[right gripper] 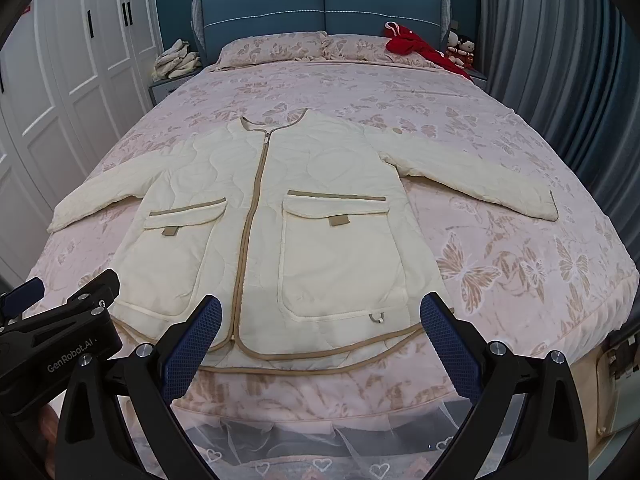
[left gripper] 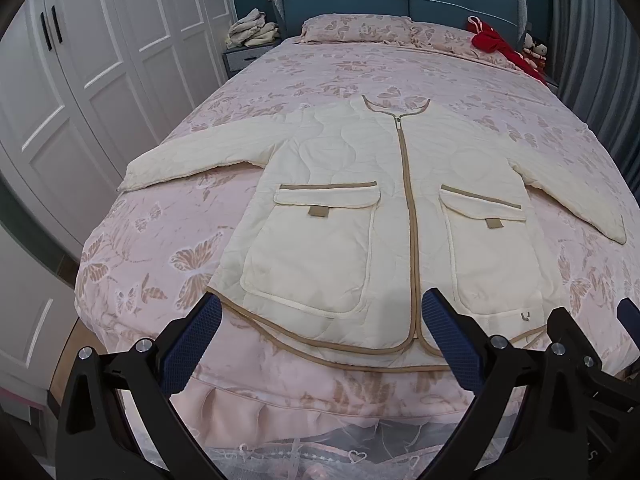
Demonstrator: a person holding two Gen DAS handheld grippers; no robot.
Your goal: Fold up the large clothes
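Cream quilted jacket (left gripper: 360, 200) lies flat on the bed (left gripper: 168, 248); left gripper (left gripper: 320, 344) and right gripper (right gripper: 320, 344) hover released. Pinch each sleeve cuff, fold inward evenly.

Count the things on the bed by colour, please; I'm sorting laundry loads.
Cream: 1, the jacket
Red: 1, the garment by the headboard
Pink: 2, the pillows
Total: 4

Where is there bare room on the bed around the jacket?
Bare quilt lies between the jacket collar and the pillows, and beyond each sleeve. It is tightest at the foot edge, where the hem nearly reaches it.
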